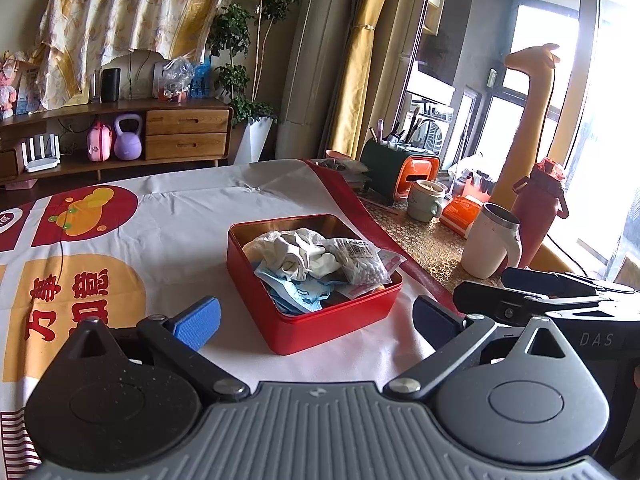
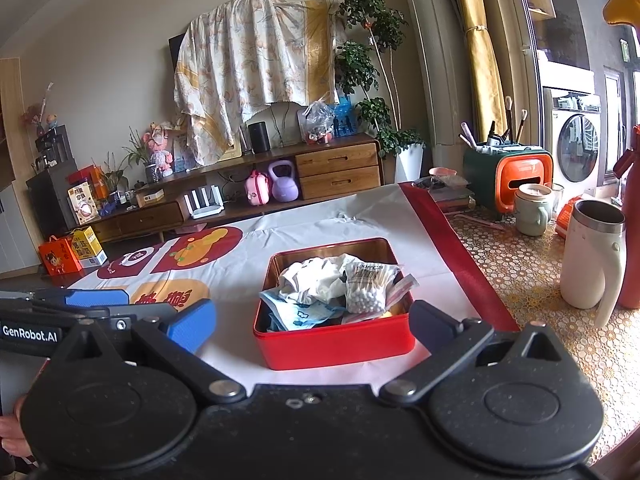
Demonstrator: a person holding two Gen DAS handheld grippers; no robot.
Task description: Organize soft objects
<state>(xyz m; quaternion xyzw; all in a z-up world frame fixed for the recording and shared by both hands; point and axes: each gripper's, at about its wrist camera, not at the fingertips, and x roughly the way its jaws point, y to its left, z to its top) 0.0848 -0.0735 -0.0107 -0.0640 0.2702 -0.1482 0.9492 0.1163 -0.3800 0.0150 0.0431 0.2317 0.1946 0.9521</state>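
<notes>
Red metal is what I see first: a shallow square tin (image 1: 316, 312) sits lidless on the cloth-covered surface (image 1: 168, 232), just ahead of both grippers. From my left wrist camera the tin is turned corner-on, one corner pointing back at me; from the right wrist camera its front wall faces me nearly square. Inside it lie a crumpled white cloth (image 2: 316, 278) toward the back, a pale blue patterned piece (image 2: 298, 312) toward the near left corner, and a clear bag of cotton swabs (image 2: 366, 288) on the right side (its long axis runs front to back, the white tips toward me, the printed end pointing away). A pink-edged packet (image 2: 400, 290) pokes out from under the bag over the tin's right rim. My left gripper (image 1: 316, 316) has its fingers spread wide apart and holds nothing; the tin shows between them. My right gripper (image 2: 312, 320) is likewise spread wide and empty, with the tin's front wall framed between its fingers. Right of the cloth stand a white mug (image 2: 592, 256) and a pale green cup (image 2: 532, 210).
</notes>
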